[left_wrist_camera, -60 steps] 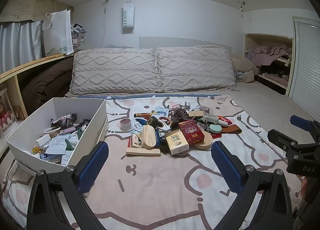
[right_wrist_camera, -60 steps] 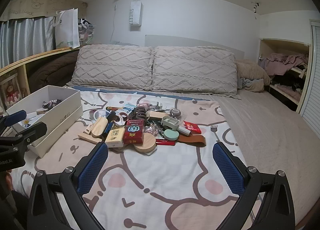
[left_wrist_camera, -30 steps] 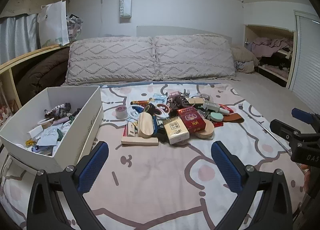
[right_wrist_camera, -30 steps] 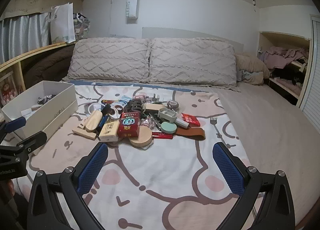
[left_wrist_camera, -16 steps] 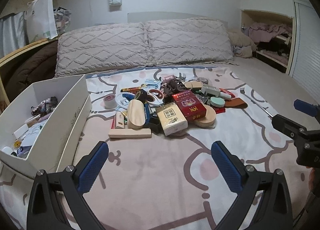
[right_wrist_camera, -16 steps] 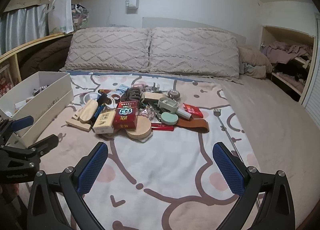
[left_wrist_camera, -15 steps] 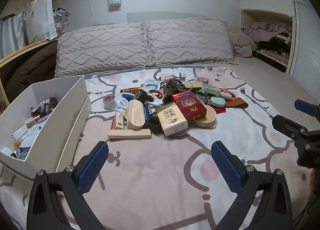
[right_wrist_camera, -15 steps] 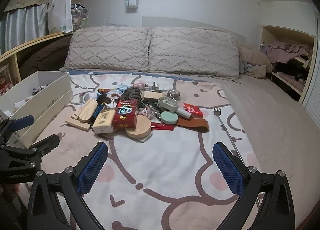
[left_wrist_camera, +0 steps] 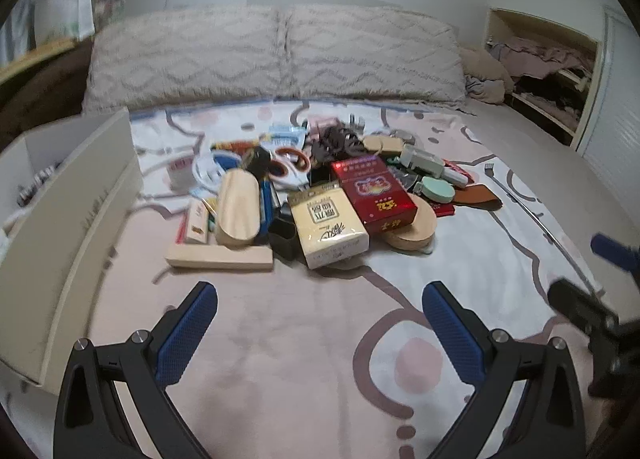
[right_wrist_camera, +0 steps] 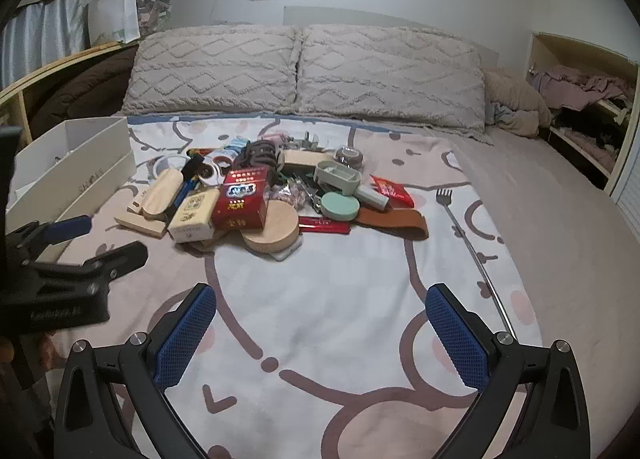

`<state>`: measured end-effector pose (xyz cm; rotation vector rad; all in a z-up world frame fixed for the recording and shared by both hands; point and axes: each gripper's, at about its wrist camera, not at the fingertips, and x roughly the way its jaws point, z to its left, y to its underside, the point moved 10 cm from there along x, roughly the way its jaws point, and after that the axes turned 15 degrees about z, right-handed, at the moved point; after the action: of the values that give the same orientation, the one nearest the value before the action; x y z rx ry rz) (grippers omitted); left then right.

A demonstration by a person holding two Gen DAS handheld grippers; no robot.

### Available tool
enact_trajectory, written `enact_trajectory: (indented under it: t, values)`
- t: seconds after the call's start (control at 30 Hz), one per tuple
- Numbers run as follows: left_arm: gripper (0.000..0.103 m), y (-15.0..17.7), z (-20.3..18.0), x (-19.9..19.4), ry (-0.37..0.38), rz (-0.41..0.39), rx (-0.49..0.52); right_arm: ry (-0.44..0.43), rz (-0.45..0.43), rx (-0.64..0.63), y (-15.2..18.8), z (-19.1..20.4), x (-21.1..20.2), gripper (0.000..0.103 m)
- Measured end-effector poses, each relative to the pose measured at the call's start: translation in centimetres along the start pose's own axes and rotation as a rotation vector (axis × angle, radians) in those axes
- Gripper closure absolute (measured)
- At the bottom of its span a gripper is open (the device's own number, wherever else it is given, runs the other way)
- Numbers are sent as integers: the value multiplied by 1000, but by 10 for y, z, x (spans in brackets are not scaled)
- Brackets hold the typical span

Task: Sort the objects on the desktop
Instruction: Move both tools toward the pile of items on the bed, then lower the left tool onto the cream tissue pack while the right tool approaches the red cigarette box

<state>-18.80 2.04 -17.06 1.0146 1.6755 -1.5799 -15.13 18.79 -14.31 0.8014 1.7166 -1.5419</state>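
Bedroom walls in pale white frame a bed (left_wrist_camera: 304, 359) spread with a pink cartoon-print cover, two knitted pillows (left_wrist_camera: 280, 55) lined up along its head edge.

From the left wrist view (somewhat blurred), the left claw (left_wrist_camera: 320, 323) hangs over the bare cover near the foot edge, its blue-padded fingers wide apart with nothing between them. Beyond it, about mid-bed, lies the pile of desktop objects: a cream box (left_wrist_camera: 326, 223) leaning beside a red box (left_wrist_camera: 372, 189), both partly on a round wooden lid (left_wrist_camera: 414, 229). Beside the cream box rest an oval wooden case (left_wrist_camera: 236, 207) and a flat wooden block (left_wrist_camera: 220, 257). A mint round case (left_wrist_camera: 438, 189) and a brown strap (left_wrist_camera: 478, 195) sit toward the right edge. An open white storage box (left_wrist_camera: 80, 219) stands along the left edge, apart from the pile. The right claw (left_wrist_camera: 592, 279) shows at the far right.

From the right wrist view, the right claw (right_wrist_camera: 320, 323) is likewise spread open and empty above the cover near the foot edge. The same pile sits ahead: red box (right_wrist_camera: 242, 201), cream box (right_wrist_camera: 194, 211), round wooden lid (right_wrist_camera: 274, 227), mint round case (right_wrist_camera: 340, 205), brown strap (right_wrist_camera: 394, 221). A thin metal back scratcher (right_wrist_camera: 464, 243) lies along the right side of the cover. The white storage box (right_wrist_camera: 80, 167) sits at the left edge, and the left claw (right_wrist_camera: 92, 241) reaches in beside it, fingers parted.
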Motion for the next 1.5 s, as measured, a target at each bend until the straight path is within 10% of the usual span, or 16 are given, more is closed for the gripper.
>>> enact_trajectory:
  t: [0.87,1.5]
  values:
    - [2,-31,-12,70,146,116,-46,-113,85,99,5,-10,48,0]
    - [44,-30,-5,79,194,118,-64,-184,72,0,-30,17,86,0]
